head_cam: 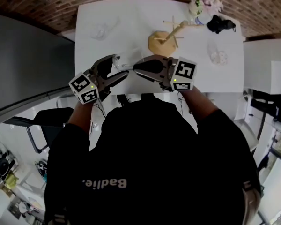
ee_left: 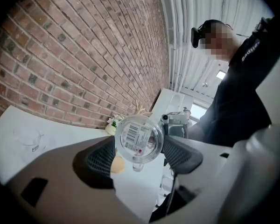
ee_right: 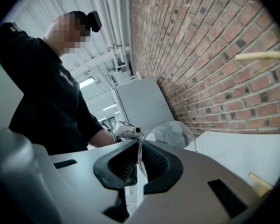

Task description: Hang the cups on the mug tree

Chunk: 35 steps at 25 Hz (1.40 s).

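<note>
Pinches the clear cup (ee_right: 168, 134) by its rim with the right gripper (ee_right: 139, 161). Closes the left gripper (ee_left: 139, 148) fingers (ee_left: 100, 160) round its bottom, above the near edge of the table (head_cam: 131, 22).

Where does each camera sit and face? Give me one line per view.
Head view: on the head, facing steeply down at the table and mug tree; arms, left gripper and right gripper show.
Left gripper view: rides that gripper, facing the clear cup, base-on between its closing jaws; the torso shows.
Right gripper view: rides that gripper, jaws pinching the cup's rim; torso shows.
Shared: all three see the cup.
</note>
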### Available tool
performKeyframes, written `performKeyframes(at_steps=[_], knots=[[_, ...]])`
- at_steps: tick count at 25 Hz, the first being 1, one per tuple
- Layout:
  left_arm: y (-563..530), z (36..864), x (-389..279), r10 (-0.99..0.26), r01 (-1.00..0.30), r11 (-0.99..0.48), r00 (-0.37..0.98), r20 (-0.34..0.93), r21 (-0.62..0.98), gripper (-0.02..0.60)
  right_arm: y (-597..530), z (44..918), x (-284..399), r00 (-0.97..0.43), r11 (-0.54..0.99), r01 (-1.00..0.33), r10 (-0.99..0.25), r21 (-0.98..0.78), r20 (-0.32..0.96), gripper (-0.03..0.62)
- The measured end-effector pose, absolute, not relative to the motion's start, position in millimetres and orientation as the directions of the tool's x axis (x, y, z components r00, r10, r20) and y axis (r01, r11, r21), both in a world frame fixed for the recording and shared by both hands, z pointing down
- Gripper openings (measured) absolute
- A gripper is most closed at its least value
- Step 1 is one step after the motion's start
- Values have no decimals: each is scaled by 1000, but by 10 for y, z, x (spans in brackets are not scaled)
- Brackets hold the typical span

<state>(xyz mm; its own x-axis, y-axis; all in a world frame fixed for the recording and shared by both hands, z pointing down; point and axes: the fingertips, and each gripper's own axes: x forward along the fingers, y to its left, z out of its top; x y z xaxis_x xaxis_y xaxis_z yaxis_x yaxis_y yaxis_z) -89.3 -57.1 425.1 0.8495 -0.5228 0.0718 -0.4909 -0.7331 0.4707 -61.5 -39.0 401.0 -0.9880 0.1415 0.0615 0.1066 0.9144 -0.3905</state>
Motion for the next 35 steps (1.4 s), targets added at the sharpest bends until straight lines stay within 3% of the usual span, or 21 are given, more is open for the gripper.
performKeyframes(at_steps=[9, 22, 35], knots=[[-906, 4460, -836, -526, -529, -722, 838, 144, 445, 311, -792, 4309, -457, -1000, 884, -21, -15, -467, 18, 64], [-1251, 4867, -727, -421, -517, -813, 839, 345, 267, 307, -1109, 4776, -357, -986, 920, -166, -152, -355, 67, 83], [-1549, 5131, -542, -404, -523, -820, 817, 412, 234, 302, -1389, 5188, -164, -961, 846, -273, -264, -459, 84, 110]])
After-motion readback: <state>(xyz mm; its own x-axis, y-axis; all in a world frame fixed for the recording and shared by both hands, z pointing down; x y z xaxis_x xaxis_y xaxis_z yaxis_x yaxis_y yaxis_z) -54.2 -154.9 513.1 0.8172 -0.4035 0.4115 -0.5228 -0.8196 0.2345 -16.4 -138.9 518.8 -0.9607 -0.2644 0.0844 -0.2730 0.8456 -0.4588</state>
